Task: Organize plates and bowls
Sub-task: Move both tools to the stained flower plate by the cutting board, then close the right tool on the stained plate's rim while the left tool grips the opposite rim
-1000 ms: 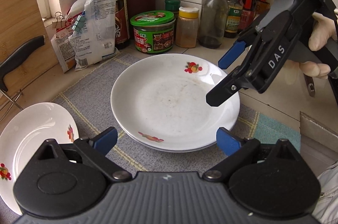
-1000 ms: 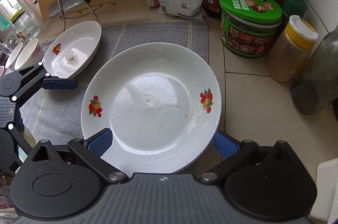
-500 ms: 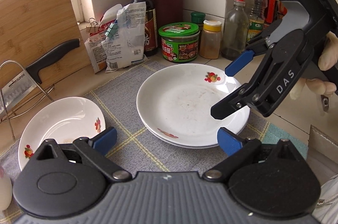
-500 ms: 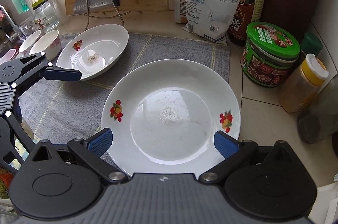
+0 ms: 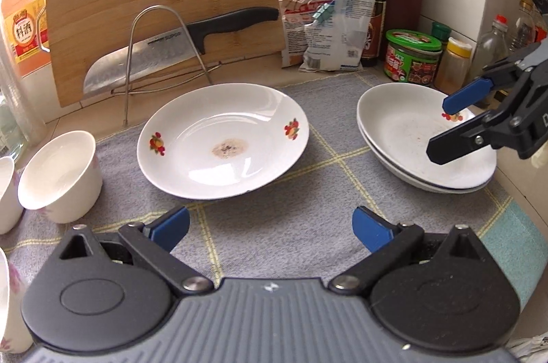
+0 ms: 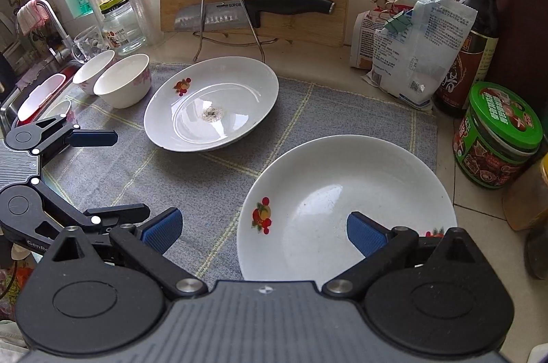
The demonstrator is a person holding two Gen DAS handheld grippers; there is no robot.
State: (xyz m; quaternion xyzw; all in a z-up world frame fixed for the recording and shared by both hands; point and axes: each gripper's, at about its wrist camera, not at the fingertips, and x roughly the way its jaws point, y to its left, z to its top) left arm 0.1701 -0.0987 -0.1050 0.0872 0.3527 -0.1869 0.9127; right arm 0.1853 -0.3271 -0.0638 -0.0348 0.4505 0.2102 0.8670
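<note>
Single plate (image 5: pixel 222 140) on grey mat (image 5: pixel 308 219), stacked plates (image 5: pixel 411 143) to right; left gripper (image 5: pixel 270 227) and right gripper (image 6: pixel 262 232) jaws open, empty.

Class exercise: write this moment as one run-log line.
left gripper: open, empty | right gripper: open, above stacked plates | single plate: on mat, food residue | bowls: unstacked
</note>
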